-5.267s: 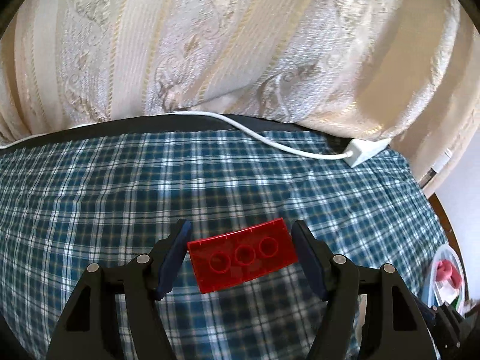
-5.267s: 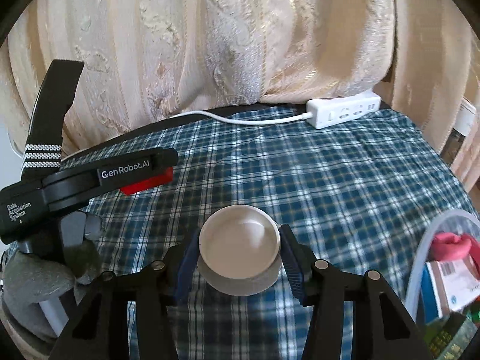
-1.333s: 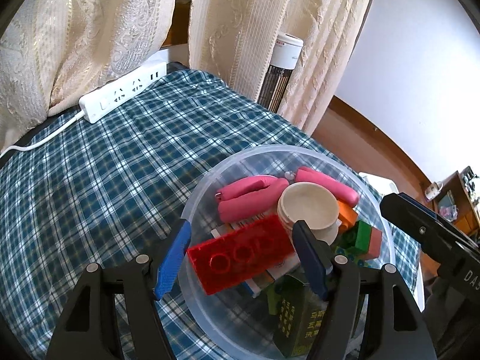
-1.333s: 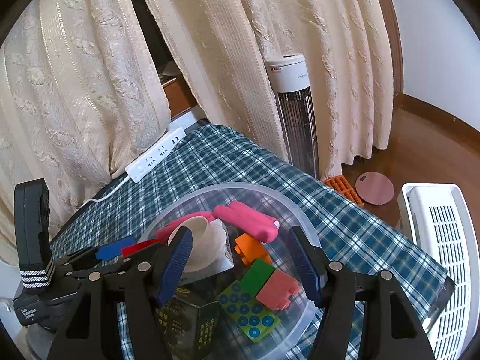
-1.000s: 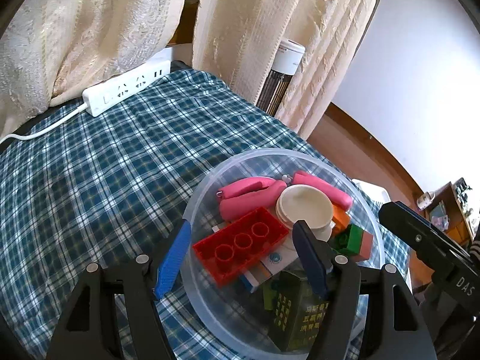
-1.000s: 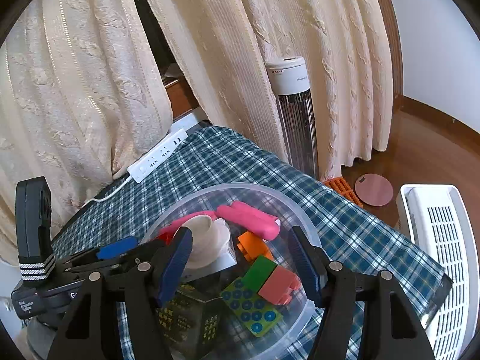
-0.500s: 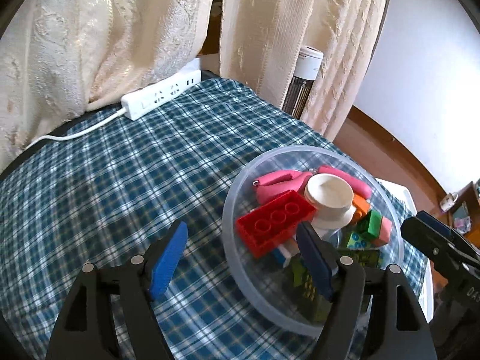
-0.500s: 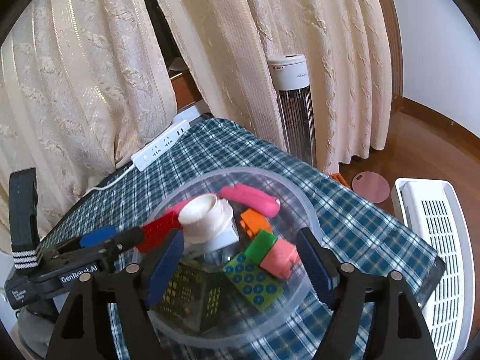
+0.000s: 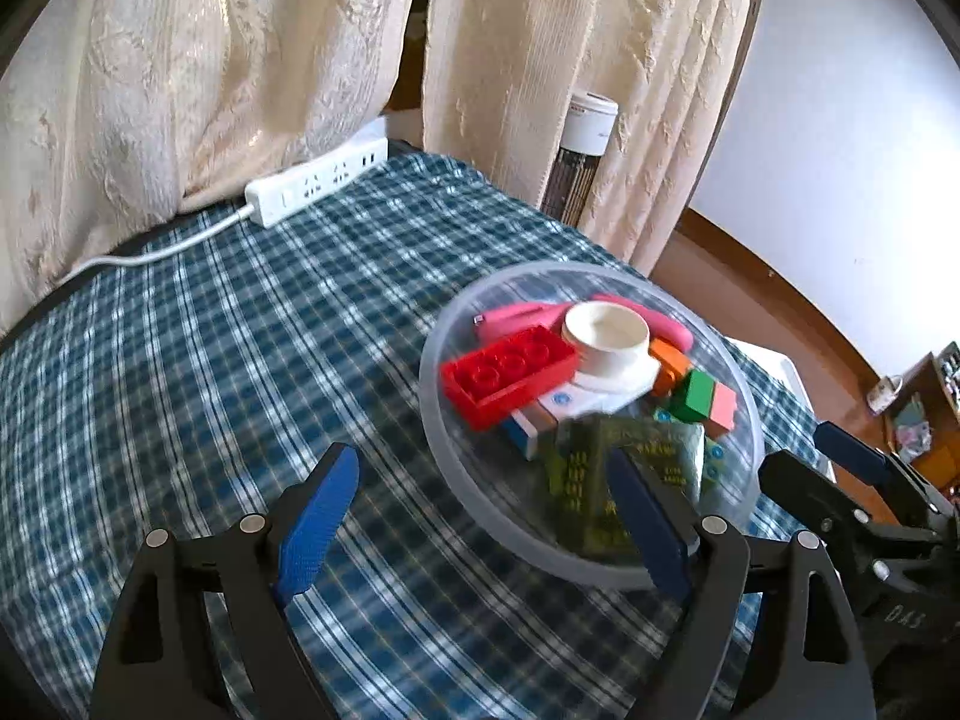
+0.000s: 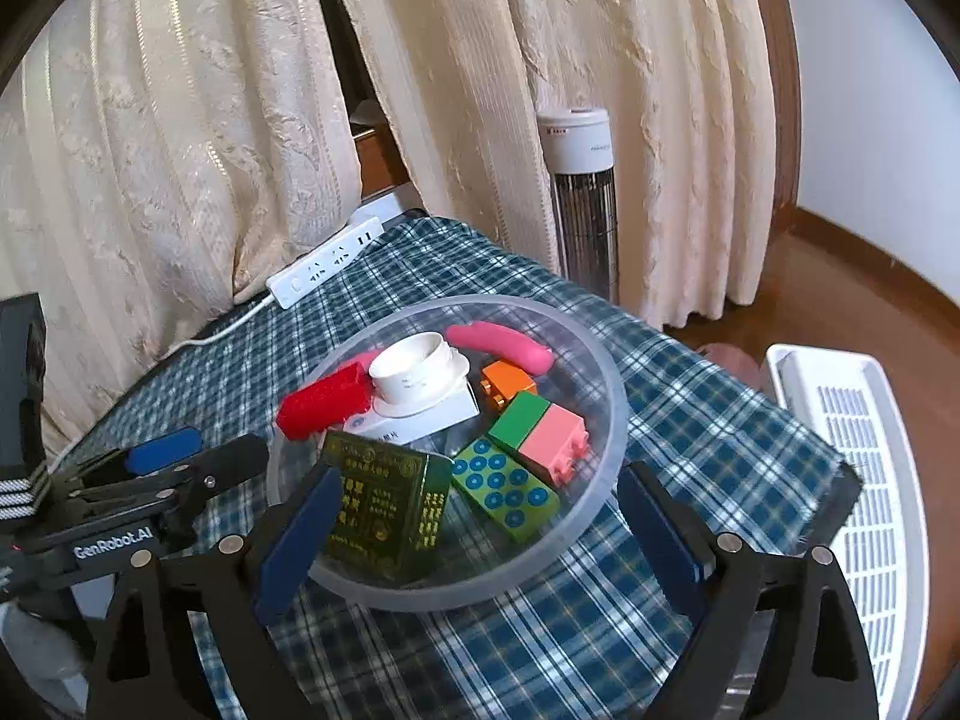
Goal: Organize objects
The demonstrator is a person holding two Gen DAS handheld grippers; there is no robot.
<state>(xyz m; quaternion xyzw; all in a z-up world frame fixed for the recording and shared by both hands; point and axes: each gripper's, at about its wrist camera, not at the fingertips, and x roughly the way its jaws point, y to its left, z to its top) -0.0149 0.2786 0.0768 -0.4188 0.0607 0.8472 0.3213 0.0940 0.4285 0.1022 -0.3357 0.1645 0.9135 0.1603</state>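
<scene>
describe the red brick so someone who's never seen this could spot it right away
On the blue checked tablecloth stands a clear plastic bowl full of small things. The red brick lies near the top of the pile at the bowl's left side, leaning against a white round cup. It is the only red piece, long and flat.

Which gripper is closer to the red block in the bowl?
Left. The left gripper sits just beside the red block; the right gripper is farther, across the bowl. Both jaws are opening, empty.
</scene>
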